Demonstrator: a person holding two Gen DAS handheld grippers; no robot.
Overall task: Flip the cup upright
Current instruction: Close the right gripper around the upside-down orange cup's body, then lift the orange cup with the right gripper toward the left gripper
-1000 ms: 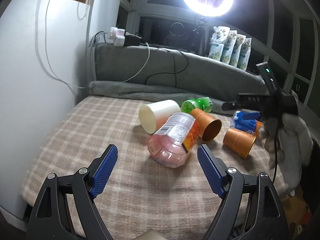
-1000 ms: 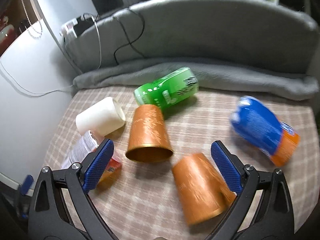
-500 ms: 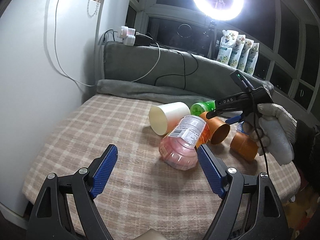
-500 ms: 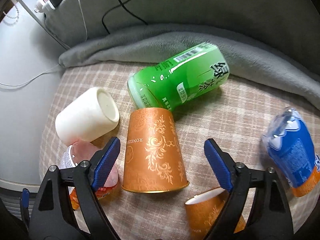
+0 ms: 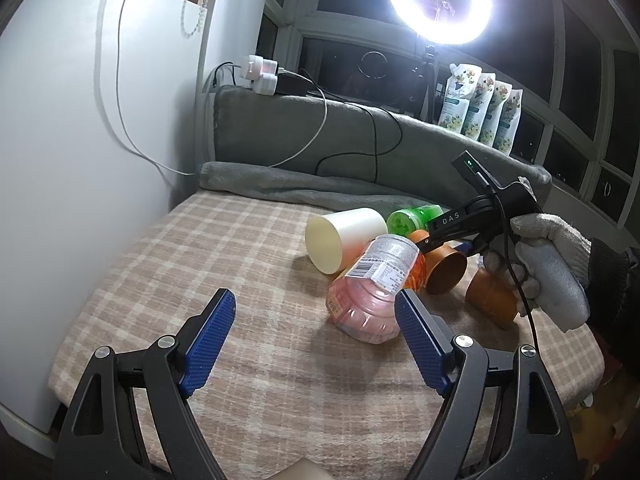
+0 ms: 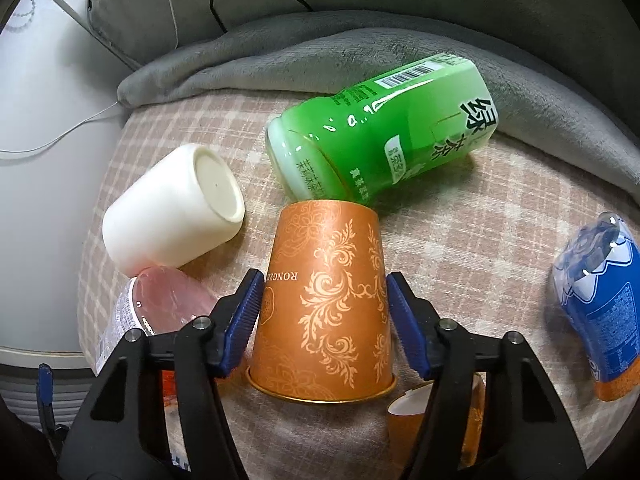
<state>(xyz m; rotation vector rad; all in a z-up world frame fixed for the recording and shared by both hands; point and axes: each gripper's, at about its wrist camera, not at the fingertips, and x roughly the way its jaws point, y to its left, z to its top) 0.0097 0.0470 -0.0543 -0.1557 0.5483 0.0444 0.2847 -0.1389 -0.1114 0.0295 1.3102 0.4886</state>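
Observation:
An orange paper cup with gold scrollwork (image 6: 326,304) lies on its side on the checked cloth, rim toward the camera. My right gripper (image 6: 324,312) straddles it, its blue pads (image 6: 248,312) close beside both cup walls; I cannot tell if they touch. In the left wrist view the same cup (image 5: 446,266) shows its open mouth under the right gripper (image 5: 444,236), held by a gloved hand. A second orange cup (image 5: 490,298) lies beside it. A white cup (image 6: 172,216) lies on its side too. My left gripper (image 5: 314,338) is open and empty above the cloth.
A pink bottle (image 5: 372,288), a green bottle (image 6: 380,132) and a blue bottle (image 6: 600,308) lie around the cups. A grey blanket roll (image 6: 400,56) and cushion back the surface. A white wall (image 5: 80,160) stands left. The cloth's front edge (image 5: 120,396) drops off.
My right gripper has moved down over the orange cup and narrowed around it. The left gripper has drawn back and risen a little, still open.

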